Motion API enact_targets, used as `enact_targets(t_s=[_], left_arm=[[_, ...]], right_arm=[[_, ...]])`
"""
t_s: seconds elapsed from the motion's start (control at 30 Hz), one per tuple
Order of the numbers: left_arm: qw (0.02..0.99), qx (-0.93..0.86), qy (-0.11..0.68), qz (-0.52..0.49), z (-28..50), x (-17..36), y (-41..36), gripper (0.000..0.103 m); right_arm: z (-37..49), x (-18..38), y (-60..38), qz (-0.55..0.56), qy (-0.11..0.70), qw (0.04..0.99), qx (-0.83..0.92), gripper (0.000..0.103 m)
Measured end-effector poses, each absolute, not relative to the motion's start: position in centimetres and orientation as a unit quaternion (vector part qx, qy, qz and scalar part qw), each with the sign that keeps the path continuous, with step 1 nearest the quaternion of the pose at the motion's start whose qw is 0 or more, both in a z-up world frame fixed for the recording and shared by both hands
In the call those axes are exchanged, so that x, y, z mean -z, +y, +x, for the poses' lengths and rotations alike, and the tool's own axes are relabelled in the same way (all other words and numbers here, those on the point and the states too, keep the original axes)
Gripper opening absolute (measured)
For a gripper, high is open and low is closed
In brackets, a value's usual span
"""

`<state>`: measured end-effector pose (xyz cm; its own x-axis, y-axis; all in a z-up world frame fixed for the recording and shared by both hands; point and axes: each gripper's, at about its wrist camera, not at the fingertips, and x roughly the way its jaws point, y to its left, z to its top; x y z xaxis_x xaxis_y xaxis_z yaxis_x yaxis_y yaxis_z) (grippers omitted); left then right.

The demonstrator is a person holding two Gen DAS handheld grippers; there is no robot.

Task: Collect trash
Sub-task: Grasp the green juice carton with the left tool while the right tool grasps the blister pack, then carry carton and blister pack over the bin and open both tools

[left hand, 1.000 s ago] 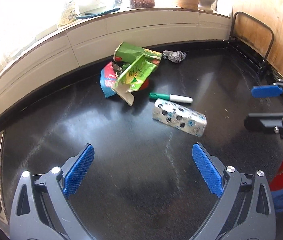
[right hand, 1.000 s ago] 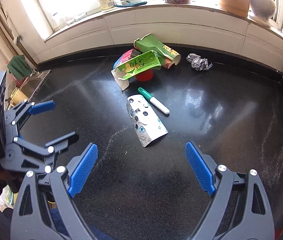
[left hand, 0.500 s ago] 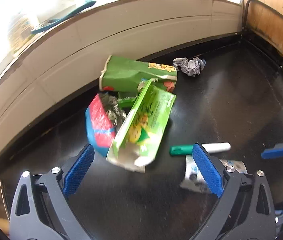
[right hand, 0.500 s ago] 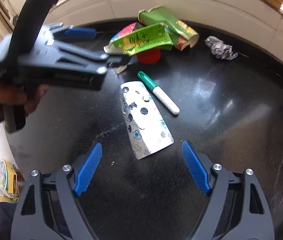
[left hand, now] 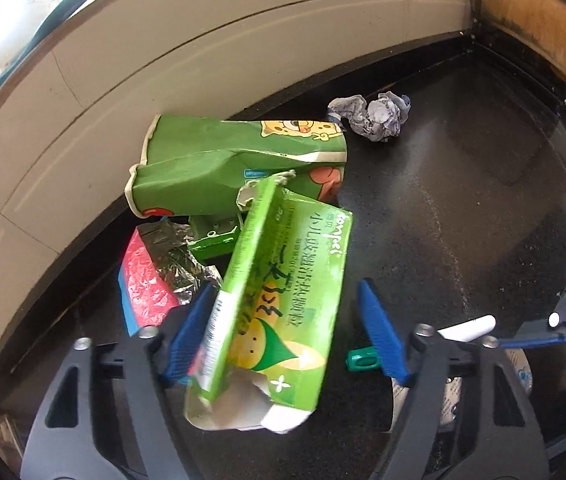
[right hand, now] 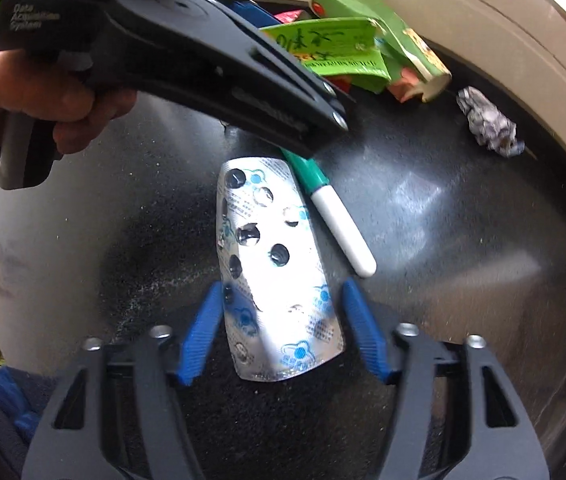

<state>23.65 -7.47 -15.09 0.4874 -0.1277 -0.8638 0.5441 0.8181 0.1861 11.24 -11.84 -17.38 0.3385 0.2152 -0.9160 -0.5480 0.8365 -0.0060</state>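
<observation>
Near the back edge of the black table [left hand: 483, 208], beside the pale tiled wall [left hand: 163, 52], lies a heap of trash. A torn light-green carton [left hand: 283, 292] leans on the heap, tilted, its ripped white end toward the camera. The left gripper [left hand: 283, 336] is spread wide, its blue pads [left hand: 189, 334] on either side of this carton's lower part; the left pad sits just beside the carton's edge, the right pad stands apart from it, and nothing is pinched. Behind it a darker green carton [left hand: 219, 164] lies on its side against the back edge. A red and blue foil wrapper [left hand: 143, 284] lies to the left of the heap, with crumpled silver foil showing inside it. A crumpled grey paper ball [left hand: 375, 116] rests apart from the heap, farther right along the back edge.

Toward the middle of the table lies a silver blister pack [right hand: 275, 276] with blue print and punched-out pockets. The right gripper [right hand: 281, 332] is spread on either side of the pack's near end, pads close to its edges but not pressing it. A green-capped white marker [right hand: 335, 224] lies just beside the pack, on its right, partly under the left gripper's body as the right wrist view shows it. The person's left hand [right hand: 39, 100] grasps that gripper's handle.
</observation>
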Motion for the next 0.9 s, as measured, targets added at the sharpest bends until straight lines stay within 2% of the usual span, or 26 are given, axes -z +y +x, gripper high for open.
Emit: enact_targets(t_s=[0.03, 0.23, 0.43, 0.9], left_arm=[[0.833, 0.201, 0.465, 0.223, 23.5, 14.9, -7.5, 0.050], [0.842, 0.197, 0.464, 0.192, 22.1, 12.7, -7.2, 0.040], [0.856, 0.171, 0.464, 0.149, 18.2, 9.7, -4.9, 0.035], [0.872, 0.093, 0.472, 0.092, 5.8, 8.1, -0.6, 0.034]], right_arm=[[11.1, 17.3, -11.8, -0.161, 0.522, 0.803, -0.240, 0.049], [9.1, 15.9, -12.0, -0.162, 0.506, 0.810, -0.249, 0.041], [6.6, 14.6, -13.1, -0.157, 0.494, 0.819, -0.245, 0.040], [1.6, 11.9, -15.5, -0.110, 0.491, 0.837, -0.215, 0.040]])
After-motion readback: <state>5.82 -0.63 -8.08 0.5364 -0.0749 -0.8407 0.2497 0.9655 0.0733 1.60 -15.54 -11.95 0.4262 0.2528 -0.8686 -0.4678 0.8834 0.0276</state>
